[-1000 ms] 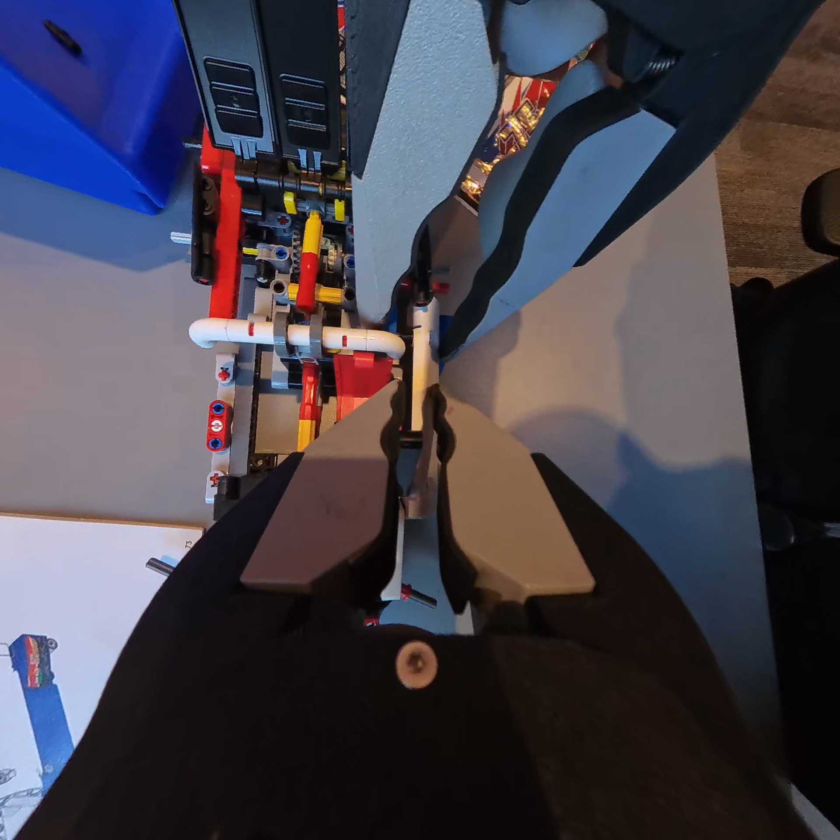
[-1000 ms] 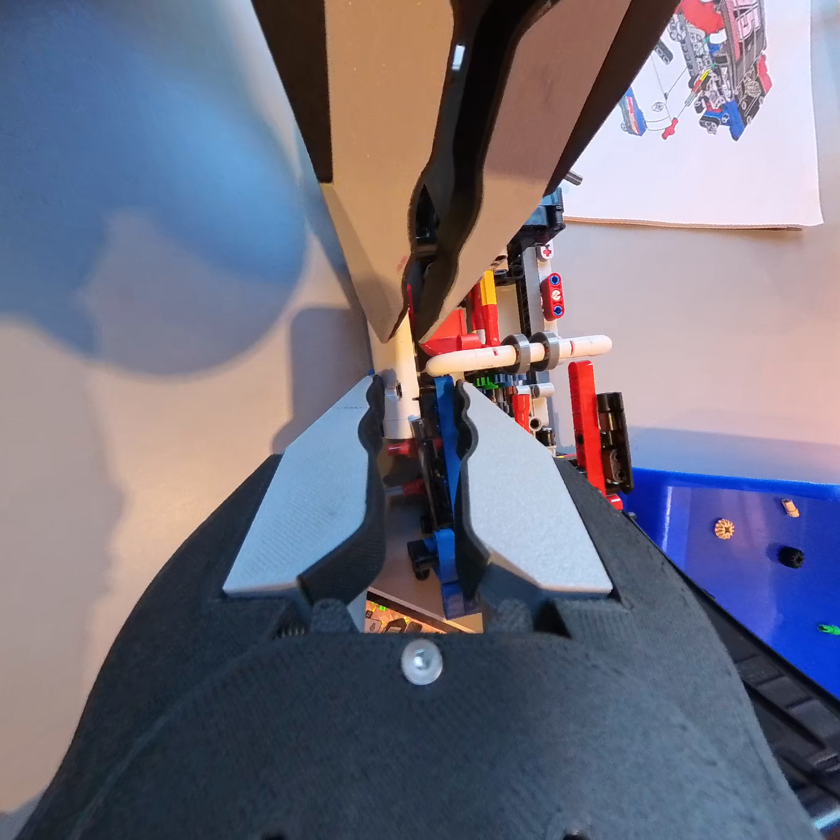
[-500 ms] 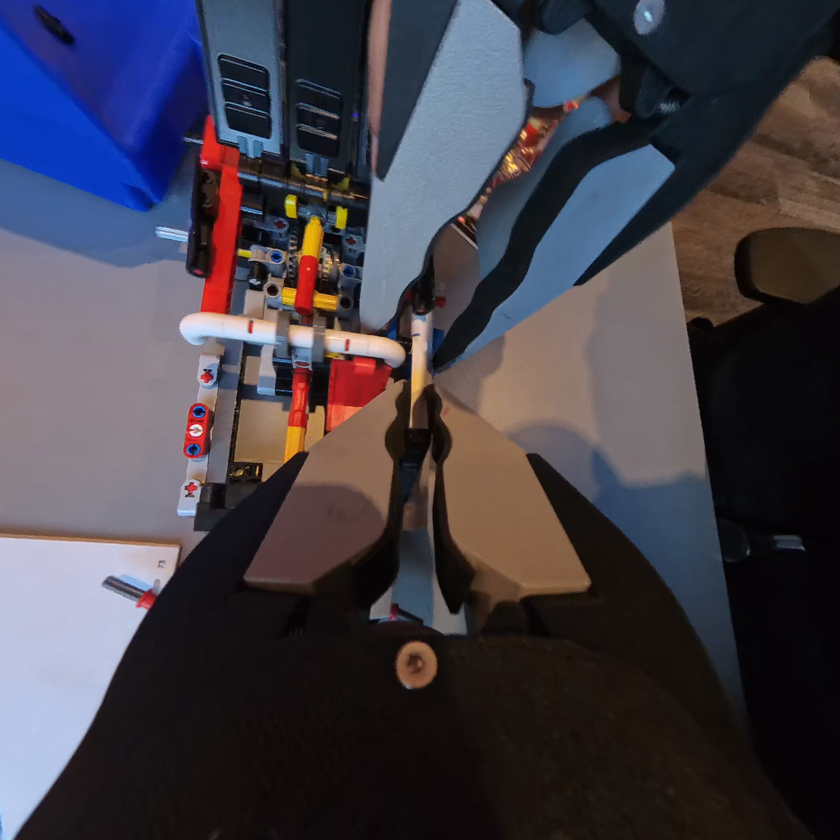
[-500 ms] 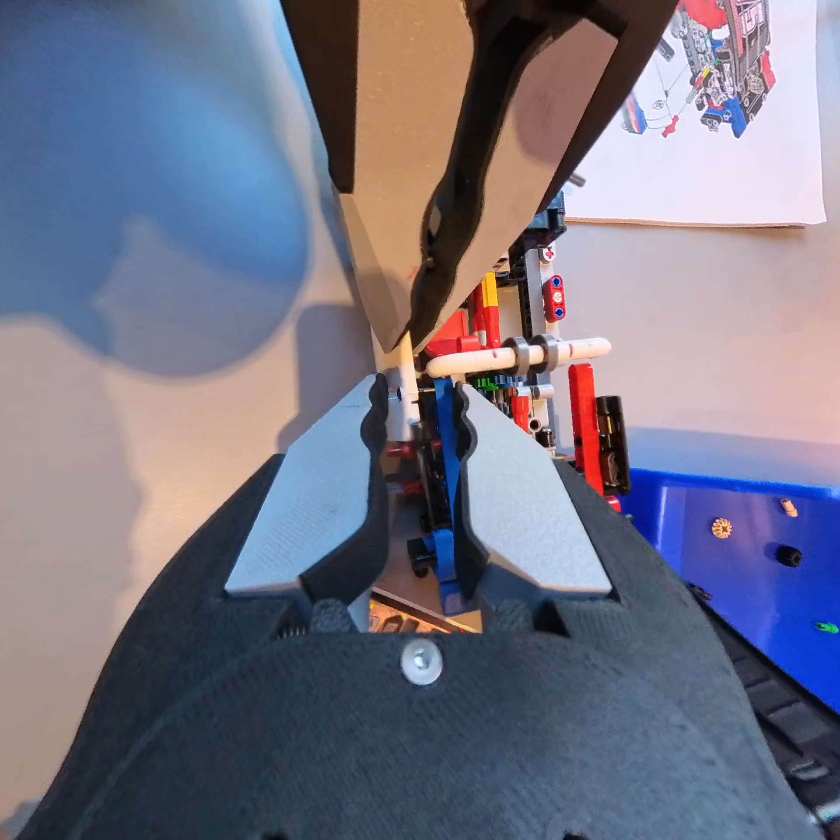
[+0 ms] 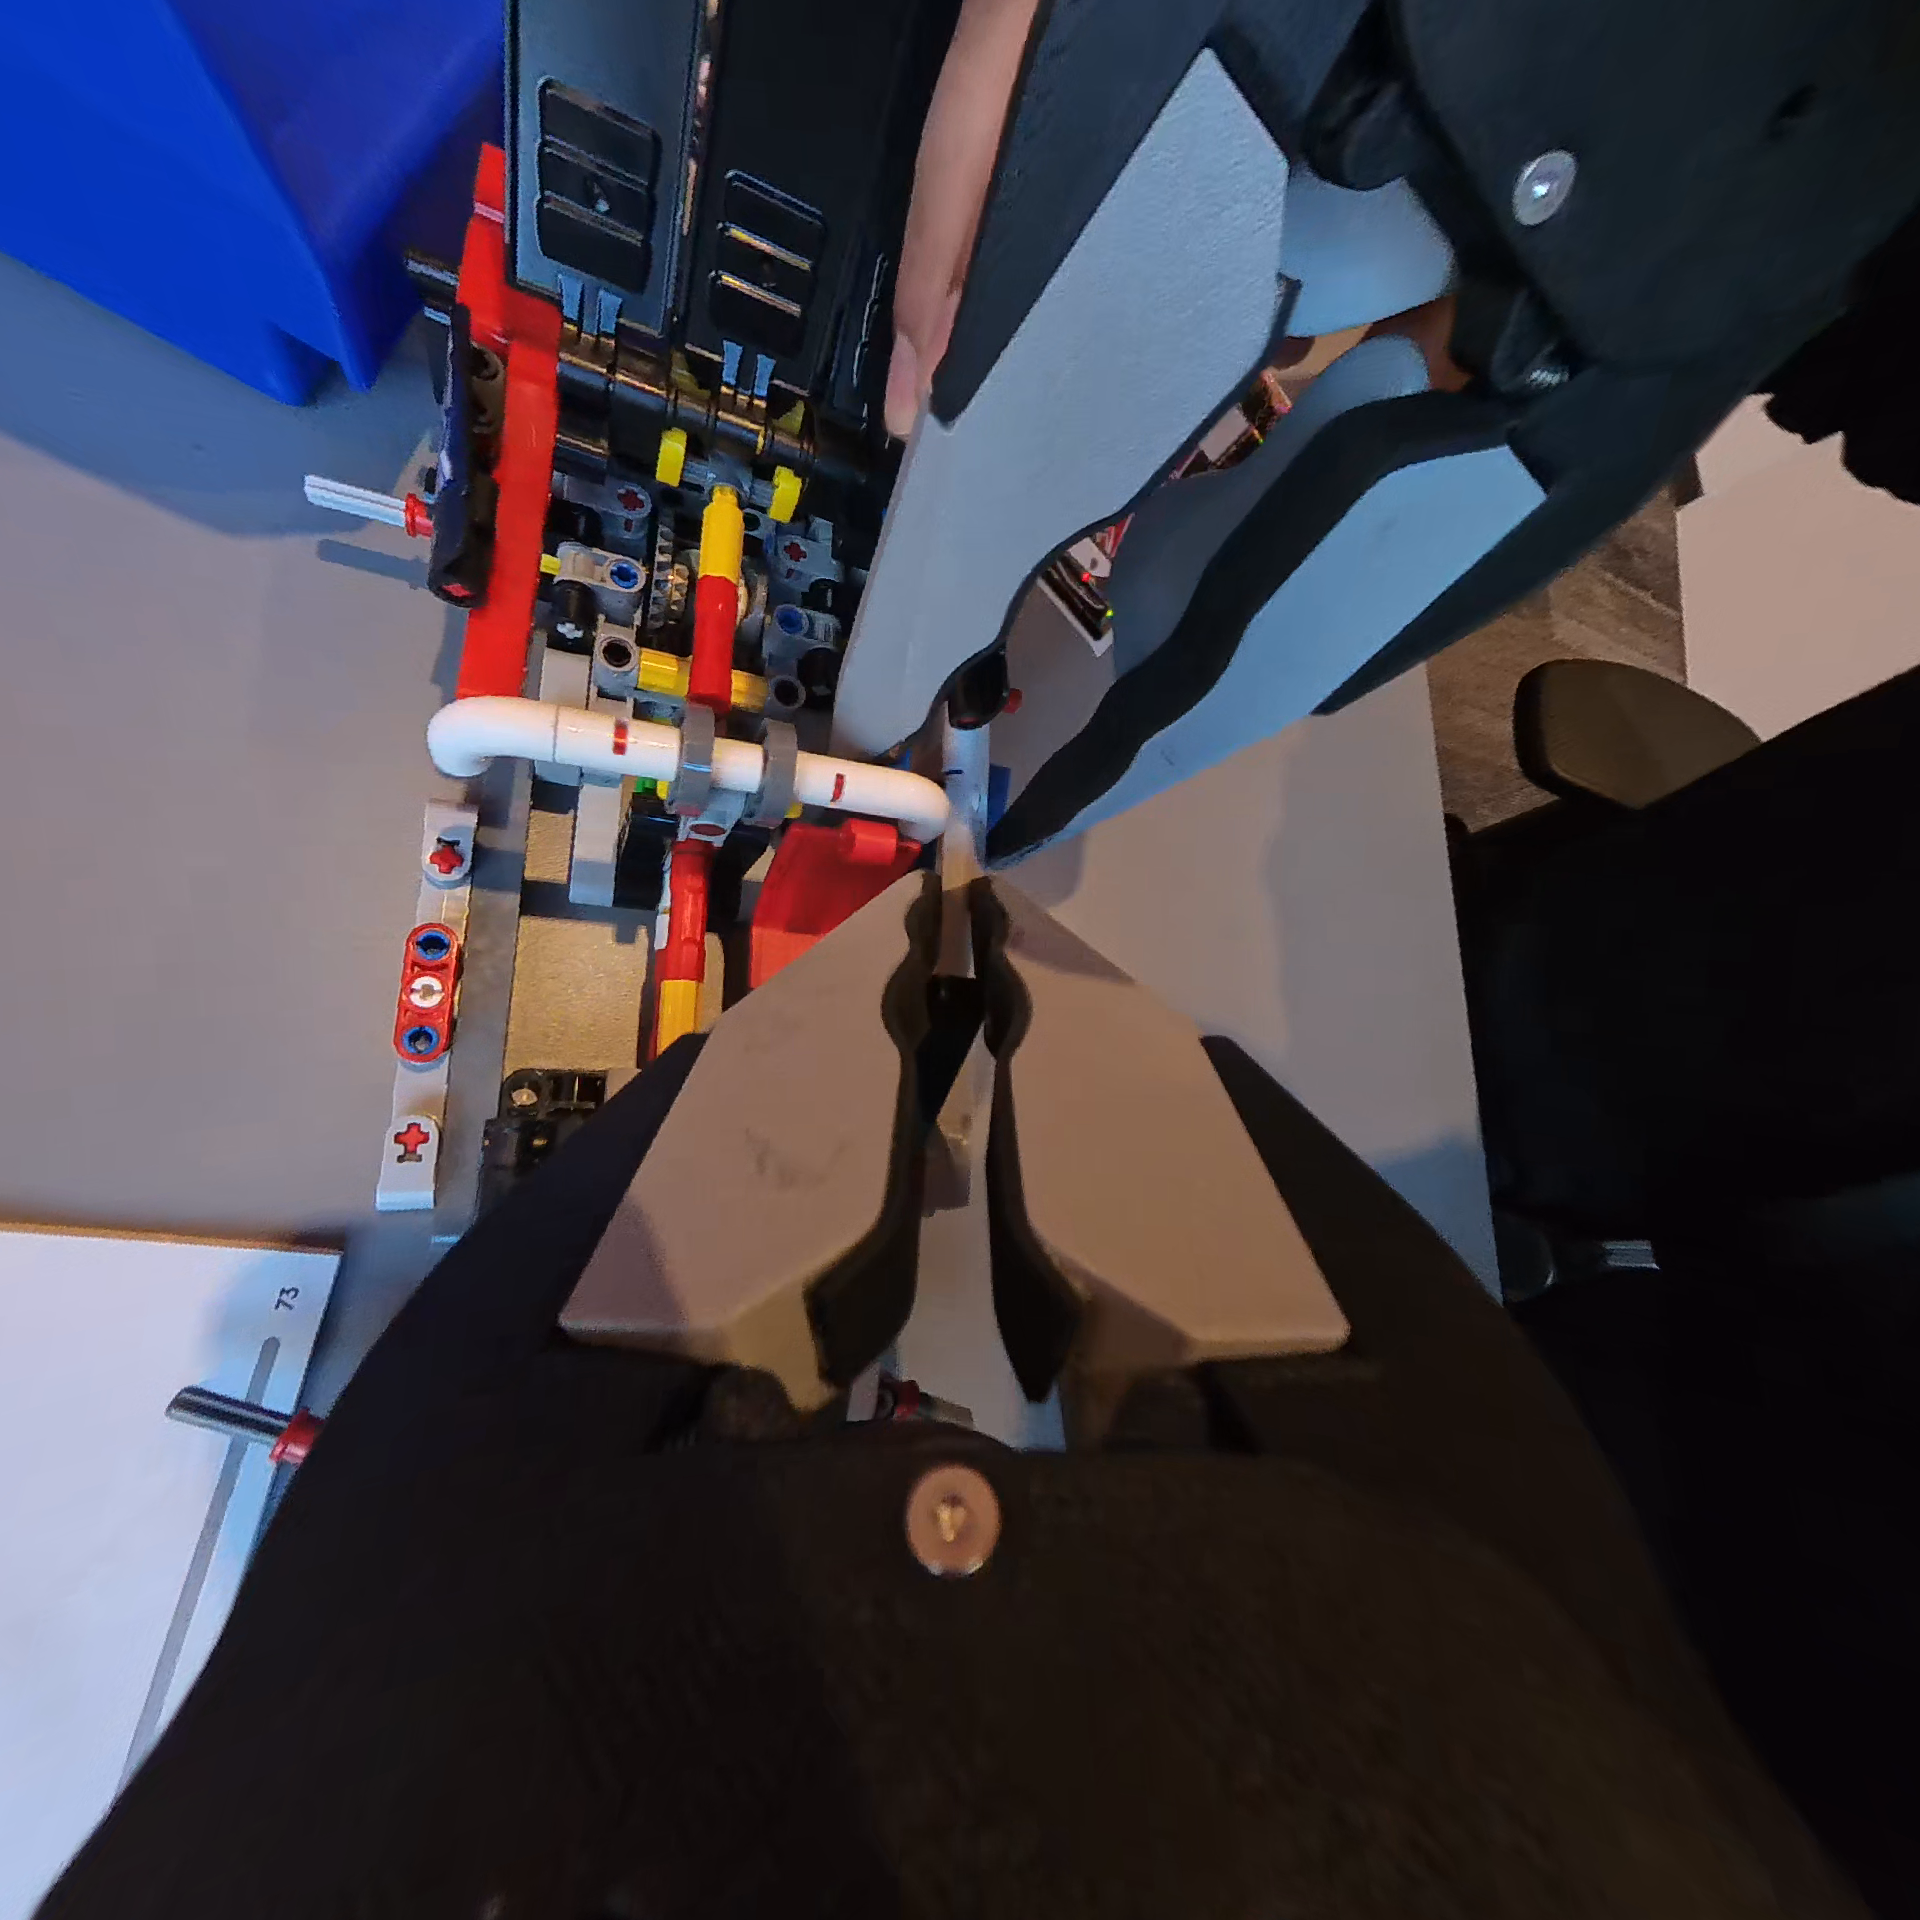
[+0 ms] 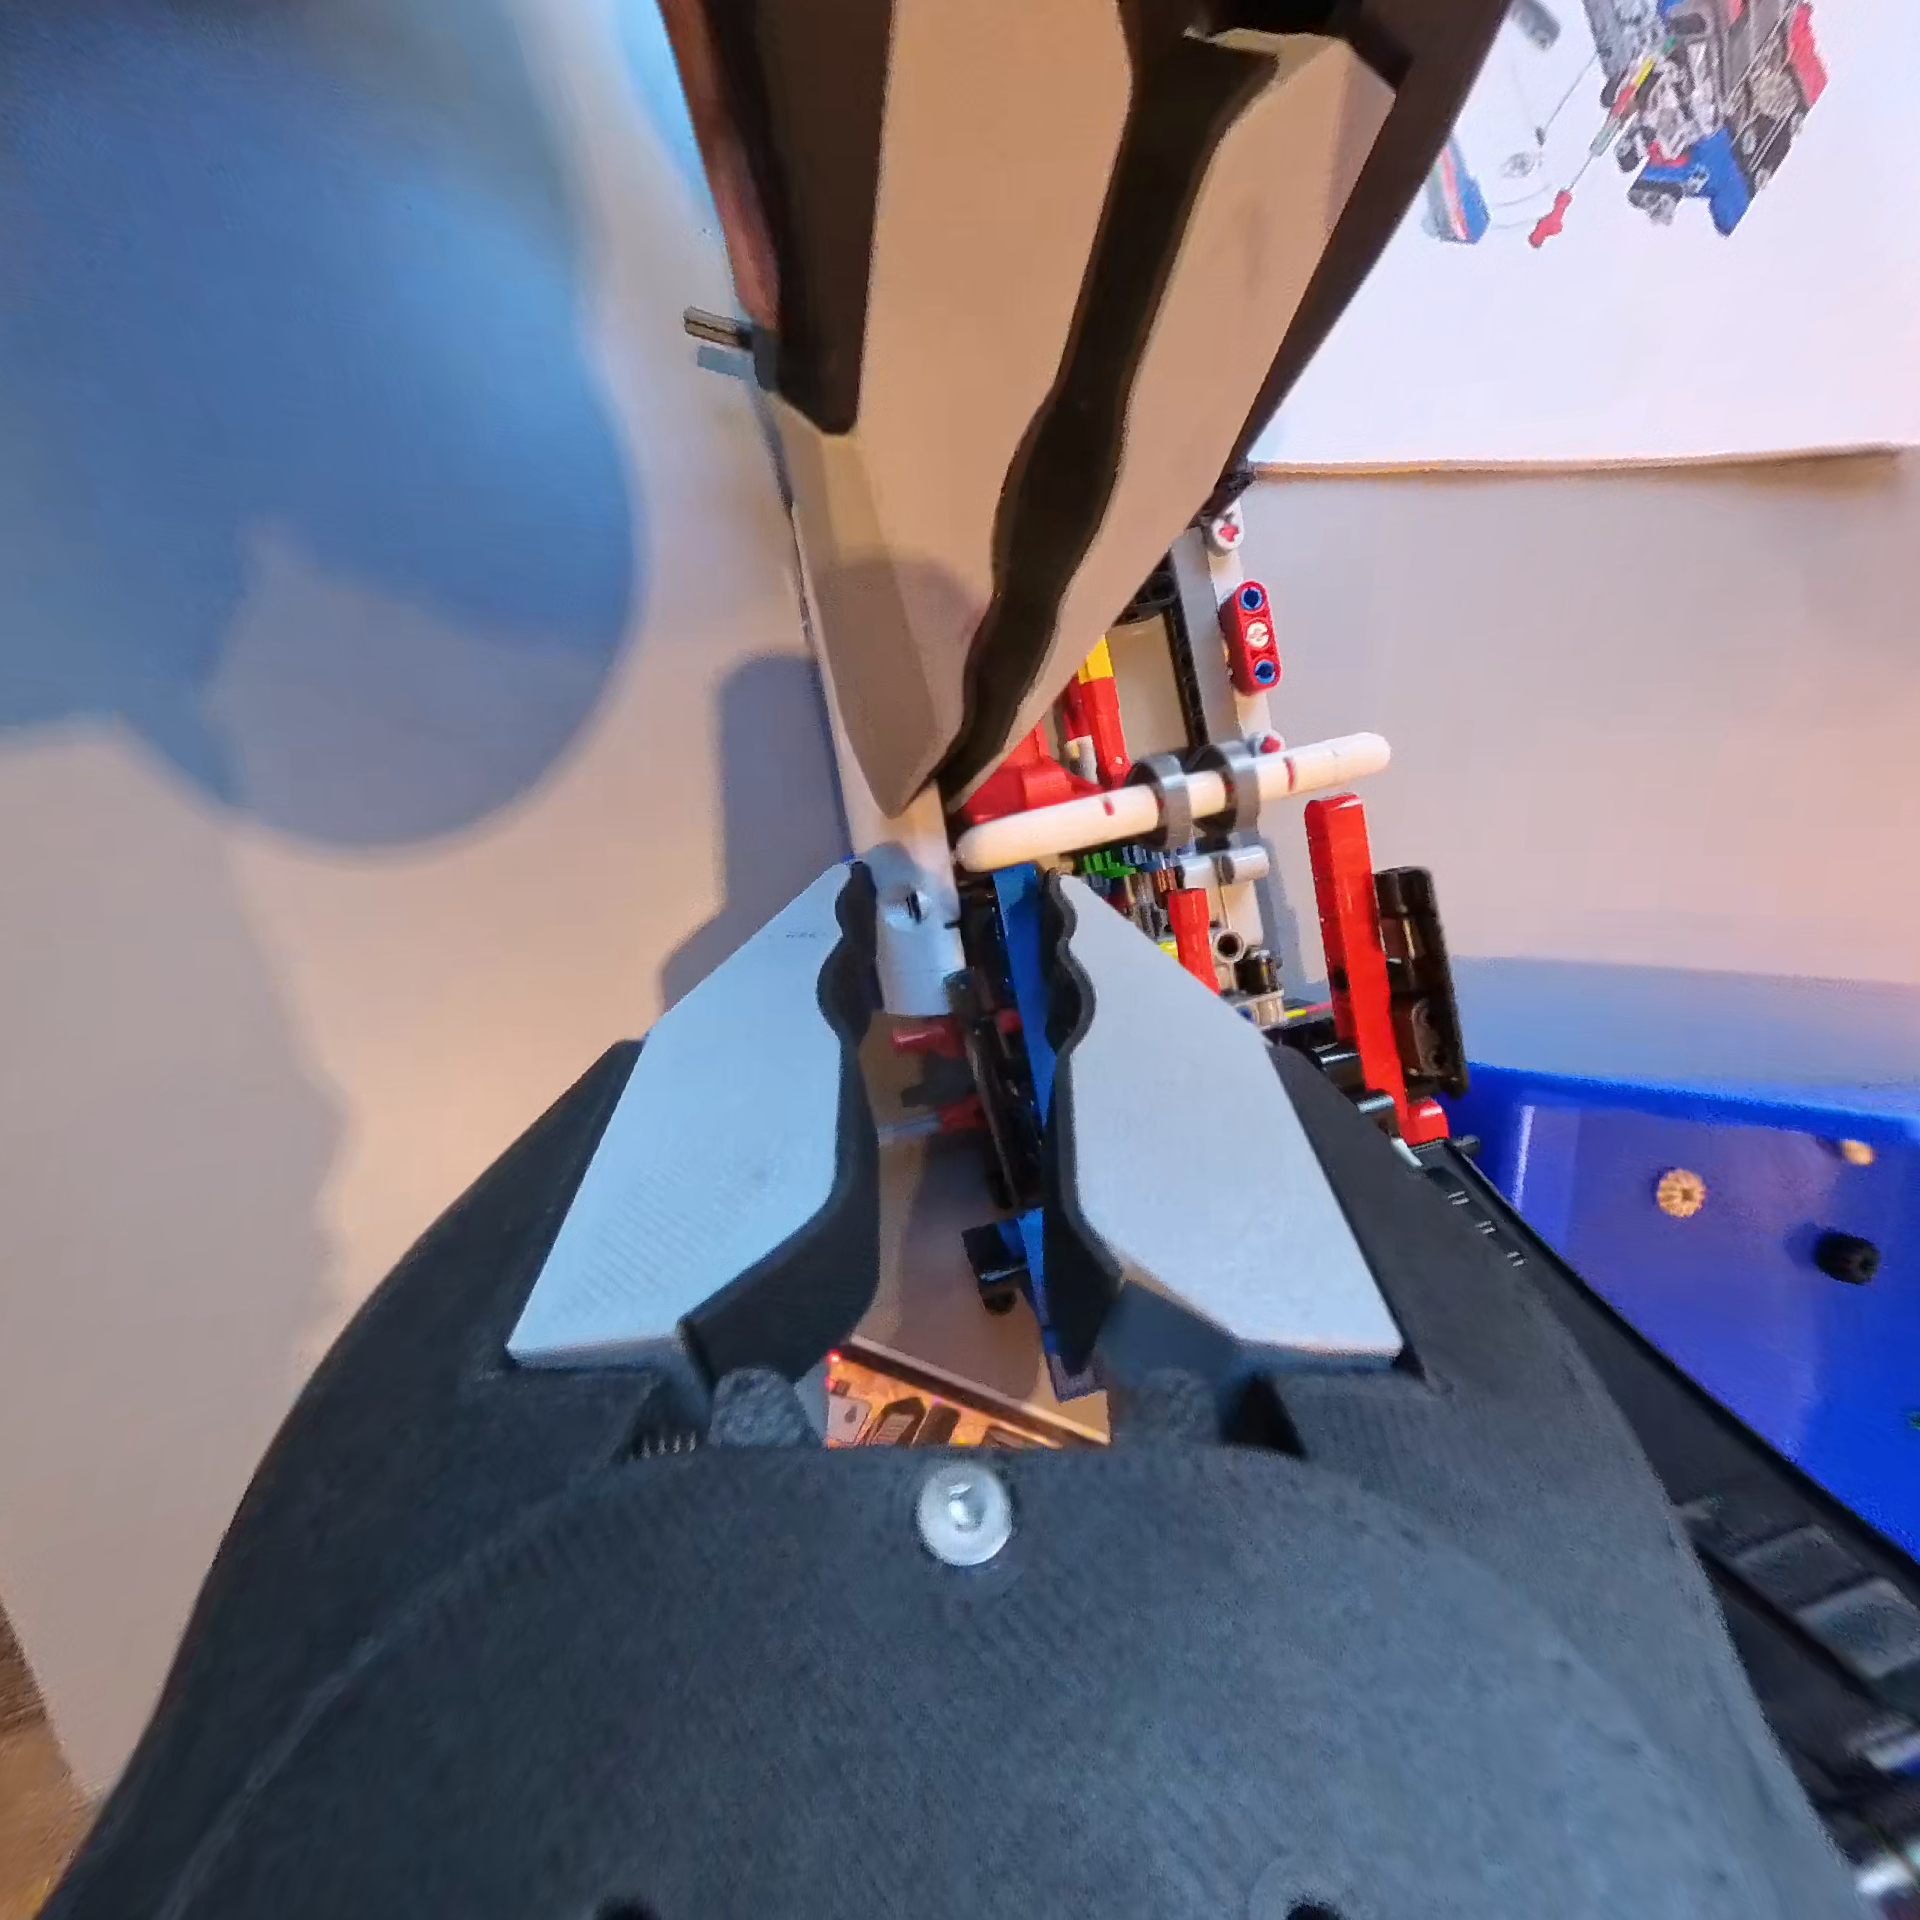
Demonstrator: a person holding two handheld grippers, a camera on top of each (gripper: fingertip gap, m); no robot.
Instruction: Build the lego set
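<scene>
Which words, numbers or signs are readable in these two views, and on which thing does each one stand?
On the booklet: one small printed number at the page corner, legible, but I do not quote writing.
On the printed sheet under the model: colourful print, too blurred to read.
On the model itself: no writing visible.

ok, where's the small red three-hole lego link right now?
Left wrist view, left of centre: the small red three-hole lego link sits on the light grey beam at the model's left edge, below the white curved tube.
</scene>
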